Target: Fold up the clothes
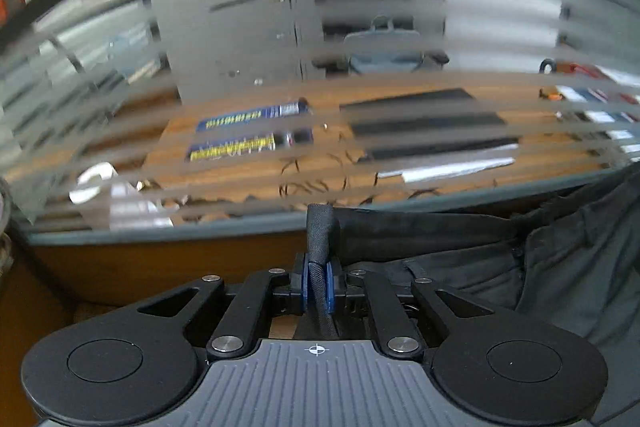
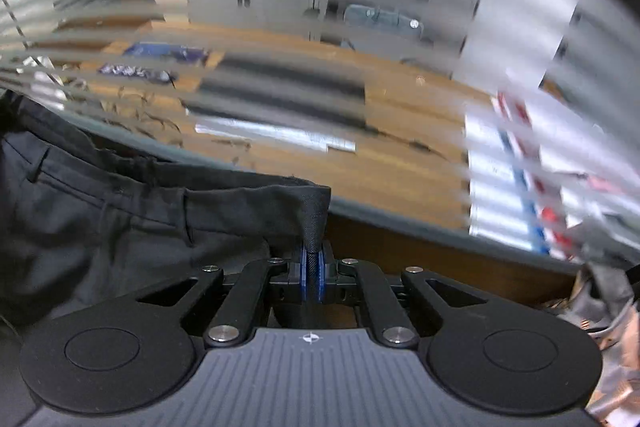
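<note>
A pair of dark grey trousers (image 1: 560, 267) hangs stretched between my two grippers. My left gripper (image 1: 319, 279) is shut on one end of the waistband, which sticks up between its blue pads. The trousers spread to the right of it. In the right wrist view my right gripper (image 2: 312, 277) is shut on the other end of the waistband, and the trousers (image 2: 100, 227) spread to its left with a pocket seam showing. Both grippers are held up, facing a striped frosted glass partition.
A frosted glass partition (image 1: 280, 7) with a dark frame fills the view ahead. Behind it a wooden desk (image 1: 260, 171) carries black pads, blue boxes and papers. A brown wooden ledge (image 1: 140, 267) runs below the glass. Crumpled material (image 2: 604, 307) lies at right.
</note>
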A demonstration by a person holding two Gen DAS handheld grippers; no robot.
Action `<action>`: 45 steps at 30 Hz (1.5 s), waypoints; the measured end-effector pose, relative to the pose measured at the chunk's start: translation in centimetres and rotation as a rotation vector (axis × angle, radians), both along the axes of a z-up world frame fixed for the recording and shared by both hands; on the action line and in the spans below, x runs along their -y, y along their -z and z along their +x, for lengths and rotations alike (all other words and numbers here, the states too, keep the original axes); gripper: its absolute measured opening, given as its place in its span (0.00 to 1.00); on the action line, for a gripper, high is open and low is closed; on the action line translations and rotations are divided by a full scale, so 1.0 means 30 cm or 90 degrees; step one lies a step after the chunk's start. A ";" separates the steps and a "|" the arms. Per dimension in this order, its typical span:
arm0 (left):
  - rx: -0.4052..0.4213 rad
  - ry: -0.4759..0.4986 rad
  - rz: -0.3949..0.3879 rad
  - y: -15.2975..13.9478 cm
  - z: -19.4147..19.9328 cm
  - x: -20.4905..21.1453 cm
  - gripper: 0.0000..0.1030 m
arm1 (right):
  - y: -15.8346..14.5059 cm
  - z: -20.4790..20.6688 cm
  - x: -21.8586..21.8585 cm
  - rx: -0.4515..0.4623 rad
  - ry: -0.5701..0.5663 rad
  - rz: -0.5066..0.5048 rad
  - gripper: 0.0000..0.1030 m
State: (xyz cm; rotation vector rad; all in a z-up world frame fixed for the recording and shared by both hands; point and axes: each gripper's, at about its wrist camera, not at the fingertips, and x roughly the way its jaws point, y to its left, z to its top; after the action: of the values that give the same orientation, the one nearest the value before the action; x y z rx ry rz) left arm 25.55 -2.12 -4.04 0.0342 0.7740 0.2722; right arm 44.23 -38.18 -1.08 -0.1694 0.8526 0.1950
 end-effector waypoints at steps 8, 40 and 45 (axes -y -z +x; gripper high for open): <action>0.014 0.002 -0.022 -0.039 -0.025 -0.033 0.57 | -0.020 -0.014 -0.032 0.003 0.010 -0.001 0.41; -0.172 0.132 -0.136 0.257 -1.114 0.231 0.67 | 0.228 -1.498 0.039 -0.159 0.192 0.118 0.54; -0.191 0.160 -0.127 0.316 -1.160 0.291 0.67 | 0.312 -1.590 0.000 -0.190 0.199 0.120 0.54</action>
State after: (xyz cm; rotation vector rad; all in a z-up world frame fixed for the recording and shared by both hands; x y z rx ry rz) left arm -9.25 -10.84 -13.52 -0.0174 1.0815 -0.0520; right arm -3.48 -38.17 -10.45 0.1740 1.1390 0.0058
